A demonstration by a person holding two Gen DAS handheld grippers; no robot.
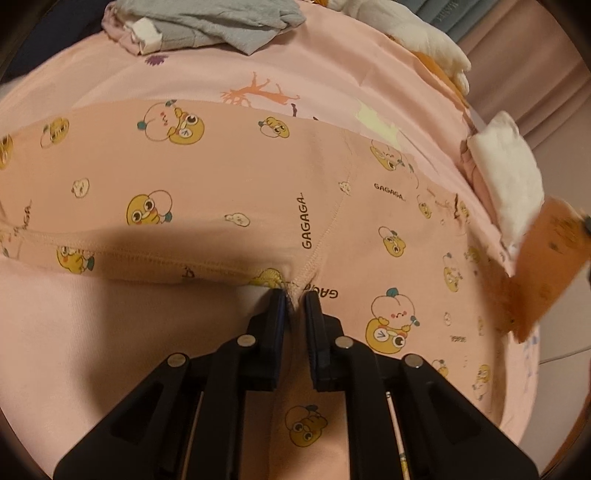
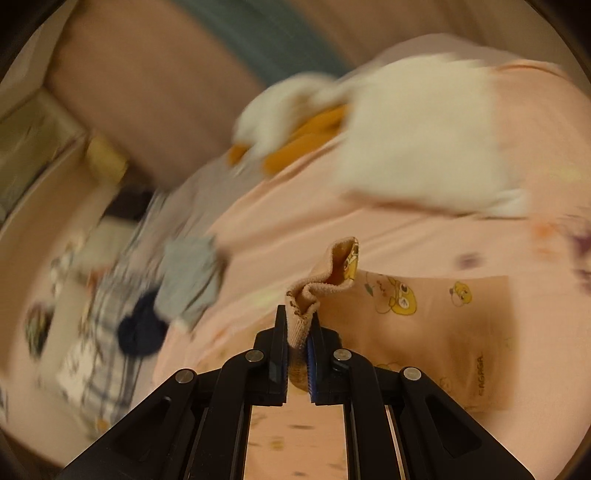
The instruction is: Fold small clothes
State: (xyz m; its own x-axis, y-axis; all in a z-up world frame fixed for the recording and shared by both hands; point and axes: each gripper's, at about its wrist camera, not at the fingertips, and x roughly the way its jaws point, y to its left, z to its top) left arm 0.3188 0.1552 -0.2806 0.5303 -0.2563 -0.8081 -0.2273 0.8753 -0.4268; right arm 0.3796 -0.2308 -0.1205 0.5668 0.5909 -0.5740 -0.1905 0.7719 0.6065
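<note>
Both grippers are clamping the peach printed garment (image 1: 229, 177), which is lying spread on the pink bedsheet (image 1: 110, 332): the left gripper (image 1: 294, 295) is pinching its near seam, the right gripper (image 2: 298, 317) is holding a ribbed cuff lifted off the sheet. Much of the right wrist view is blurring, so the left-side clutter is staying unreadable. "GAGAGA" is showing on the cloth. Grey clothes (image 1: 207, 26) are lying far, a white plush toy (image 2: 417, 136) far right
</note>
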